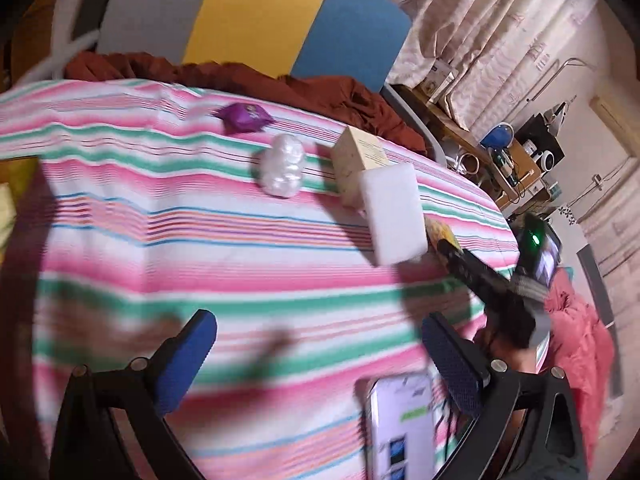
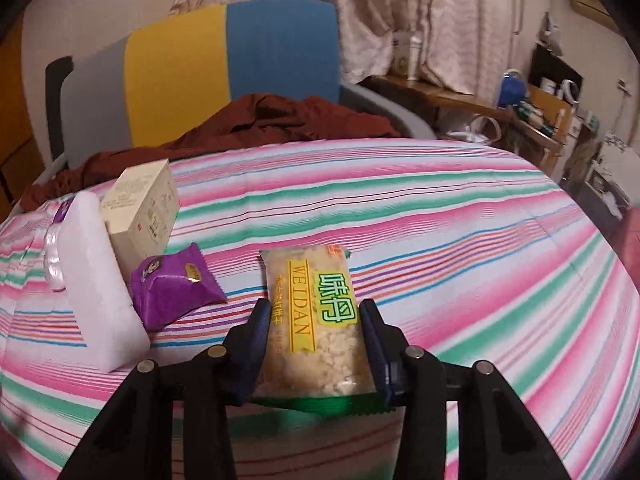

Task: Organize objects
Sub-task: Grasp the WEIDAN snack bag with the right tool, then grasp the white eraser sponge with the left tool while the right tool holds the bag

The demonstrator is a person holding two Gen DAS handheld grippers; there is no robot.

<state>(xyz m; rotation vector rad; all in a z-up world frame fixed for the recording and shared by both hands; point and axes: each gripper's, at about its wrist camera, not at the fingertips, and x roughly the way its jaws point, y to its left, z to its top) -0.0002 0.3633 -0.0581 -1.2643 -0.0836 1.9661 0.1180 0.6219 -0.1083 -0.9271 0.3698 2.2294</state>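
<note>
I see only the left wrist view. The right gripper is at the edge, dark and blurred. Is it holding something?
Observer: Yes. In the right wrist view the right gripper is shut on a snack packet printed WEIDAN.
Operator: Is there a purple packet close to it?
Observer: Yes, a purple packet lies on the striped cloth, to the left of the snack packet.
Operator: I see a white block. Does it touch the purple packet?
Observer: The white block stands on its edge next to it; contact I cannot tell. The left gripper is open, holding nothing.
</note>
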